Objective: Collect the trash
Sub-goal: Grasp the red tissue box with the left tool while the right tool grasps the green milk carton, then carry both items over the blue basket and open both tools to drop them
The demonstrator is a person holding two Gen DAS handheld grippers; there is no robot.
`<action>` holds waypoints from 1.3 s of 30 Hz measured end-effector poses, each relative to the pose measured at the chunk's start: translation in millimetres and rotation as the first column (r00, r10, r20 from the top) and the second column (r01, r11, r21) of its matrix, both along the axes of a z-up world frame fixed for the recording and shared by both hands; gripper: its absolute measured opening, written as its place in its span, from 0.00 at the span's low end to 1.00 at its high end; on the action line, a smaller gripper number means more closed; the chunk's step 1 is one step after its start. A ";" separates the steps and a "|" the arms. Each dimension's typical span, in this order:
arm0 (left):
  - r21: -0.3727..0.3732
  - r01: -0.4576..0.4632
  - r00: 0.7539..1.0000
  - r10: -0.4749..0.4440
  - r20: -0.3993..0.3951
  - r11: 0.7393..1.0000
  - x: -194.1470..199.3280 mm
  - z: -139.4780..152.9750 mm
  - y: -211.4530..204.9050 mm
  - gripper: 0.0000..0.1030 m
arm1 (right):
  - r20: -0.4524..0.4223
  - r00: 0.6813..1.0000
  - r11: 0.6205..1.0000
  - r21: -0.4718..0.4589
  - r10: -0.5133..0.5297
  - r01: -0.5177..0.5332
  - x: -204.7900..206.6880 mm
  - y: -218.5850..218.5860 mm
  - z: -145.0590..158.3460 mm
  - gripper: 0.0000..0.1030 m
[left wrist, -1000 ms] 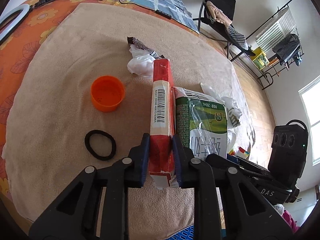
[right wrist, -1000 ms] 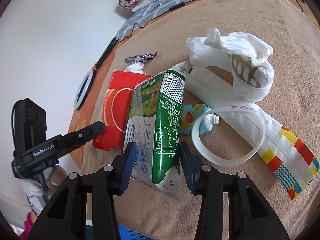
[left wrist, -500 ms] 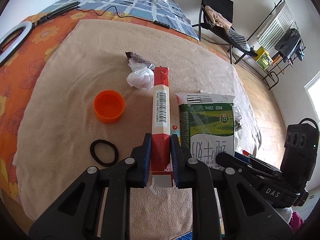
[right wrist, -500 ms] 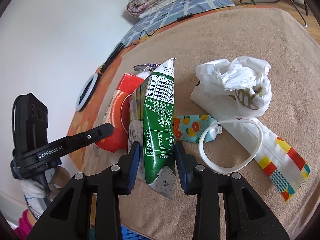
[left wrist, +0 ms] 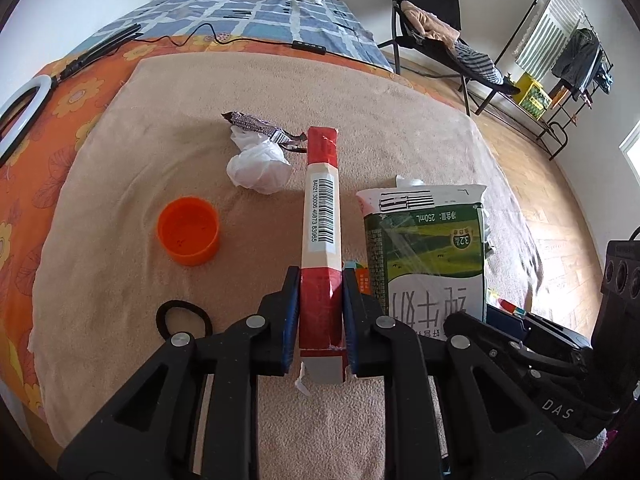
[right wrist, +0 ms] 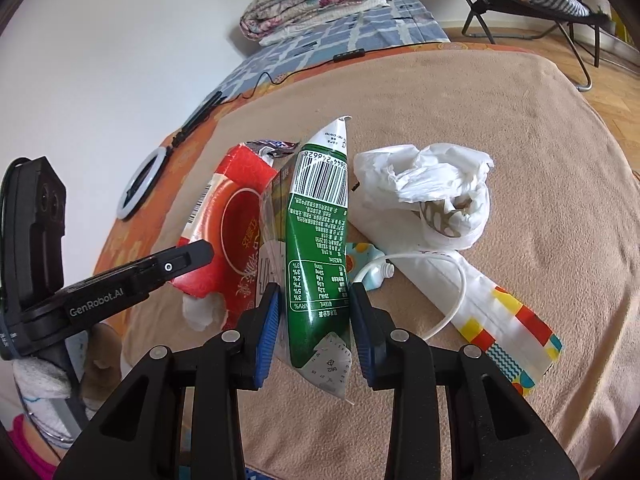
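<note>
Your left hand-held gripper (left wrist: pixel 320 316) is clamped narrow on one flattened red carton (left wrist: pixel 322 240), held edge-on above the tan blanket (left wrist: pixel 120 200). Your right hand-held gripper (right wrist: pixel 314 328) pinches one crushed green milk carton (right wrist: pixel 316 248); its jaws have just been closing on it, and both pads press the carton's sides. The two held cartons hang side by side, close together.

Count of loose trash on the blanket, left wrist view:
- one orange cap (left wrist: pixel 188 231), open side up
- one black hair tie (left wrist: pixel 182 320), near the cap
- one crumpled white tissue wad (left wrist: pixel 258 166)
- one foil snack wrapper (left wrist: pixel 260 126), touching the tissue's far edge

Right wrist view adds:
- one crumpled white plastic bag (right wrist: pixel 432 196)
- one small squeezed tube with fruit print (right wrist: pixel 370 266), partly hidden behind the milk carton
- one white plastic ring (right wrist: pixel 448 292)
- one long wrapper with coloured stripes (right wrist: pixel 508 324), lying under the ring

Total: two items gripped, eight loose.
</note>
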State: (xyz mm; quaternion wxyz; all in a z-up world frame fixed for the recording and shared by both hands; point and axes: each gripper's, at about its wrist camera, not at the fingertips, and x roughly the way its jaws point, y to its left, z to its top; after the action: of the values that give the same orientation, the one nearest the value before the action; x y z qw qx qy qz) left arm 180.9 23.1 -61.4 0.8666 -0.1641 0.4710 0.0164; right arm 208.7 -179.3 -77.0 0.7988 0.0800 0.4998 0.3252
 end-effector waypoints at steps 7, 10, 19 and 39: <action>-0.024 -0.040 0.999 0.040 -0.007 0.999 2.8 -7.5 6.8 0.17 | 0.011 1.000 1.000 -0.004 -0.007 0.007 -0.8 -2.6 0.3 0.32; -0.001 -0.041 0.999 0.041 0.015 0.999 -3.2 -0.2 7.5 0.17 | 0.026 1.000 1.000 -0.010 -0.010 0.010 -3.0 -3.7 3.2 0.32; -0.008 -0.001 0.997 0.001 0.074 1.000 -54.8 39.4 14.9 0.17 | 0.095 0.995 1.000 -0.006 0.006 -0.005 -25.9 -13.6 26.7 0.32; -0.038 0.094 0.995 -0.092 0.038 0.995 -233.3 30.8 -14.6 0.17 | 0.111 0.983 0.988 -0.058 0.147 -0.141 -152.9 -50.4 33.5 0.32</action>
State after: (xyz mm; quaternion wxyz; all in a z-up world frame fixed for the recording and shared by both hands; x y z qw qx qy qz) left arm -52.5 8.6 -30.5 0.8712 -0.1596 0.4628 -0.0363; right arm 55.9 -229.6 -43.5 0.8022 0.0047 0.4656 0.3737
